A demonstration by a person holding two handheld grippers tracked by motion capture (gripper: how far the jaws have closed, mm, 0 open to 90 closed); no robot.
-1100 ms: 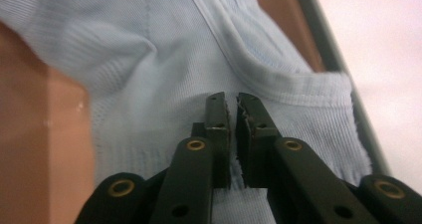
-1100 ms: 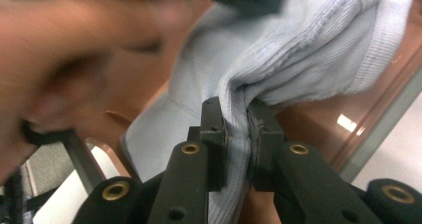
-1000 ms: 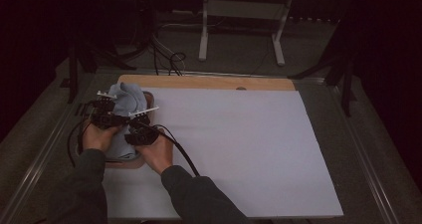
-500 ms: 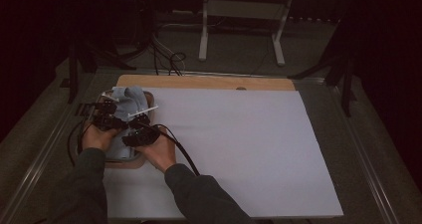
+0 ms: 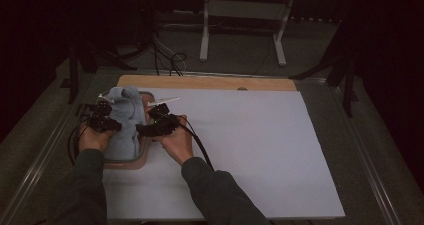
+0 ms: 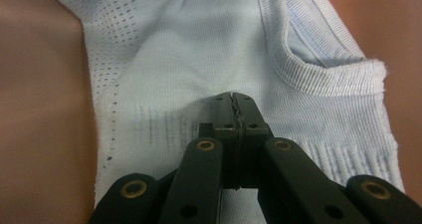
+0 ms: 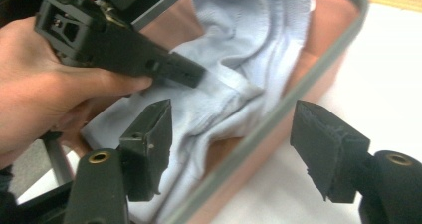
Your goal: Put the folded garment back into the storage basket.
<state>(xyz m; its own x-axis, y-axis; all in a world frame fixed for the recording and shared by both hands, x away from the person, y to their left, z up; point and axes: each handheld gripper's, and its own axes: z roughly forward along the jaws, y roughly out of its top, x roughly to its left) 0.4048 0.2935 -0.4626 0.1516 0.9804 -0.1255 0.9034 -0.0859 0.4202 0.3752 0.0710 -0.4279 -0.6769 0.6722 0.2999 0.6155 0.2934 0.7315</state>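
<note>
A light blue sock (image 5: 124, 121) lies crumpled in a brownish tray (image 5: 145, 154) with a grey rim at the table's left. My left gripper (image 5: 111, 124) is shut, and its tips rest on the sock's (image 6: 199, 55) knit with no fabric seen between them. The left gripper's black tip (image 7: 186, 72) also touches the sock (image 7: 234, 50) in the right gripper view. My right gripper (image 5: 149, 127) is open at the tray's right edge. Its jaws have just been opening, and its fingertips (image 7: 149, 134) straddle the tray rim (image 7: 278, 112) without pressing on anything.
A large white sheet (image 5: 250, 145) covers most of the table to the right of the tray. A wooden board (image 5: 210, 82) runs along its far edge. Beyond the table stand a white metal stand (image 5: 240, 15) and loose cables (image 5: 170, 60) on the floor.
My right gripper has opened and drawn back to the right, off the sock, to the tray's rim. The left hand has stayed in place on the sock.
</note>
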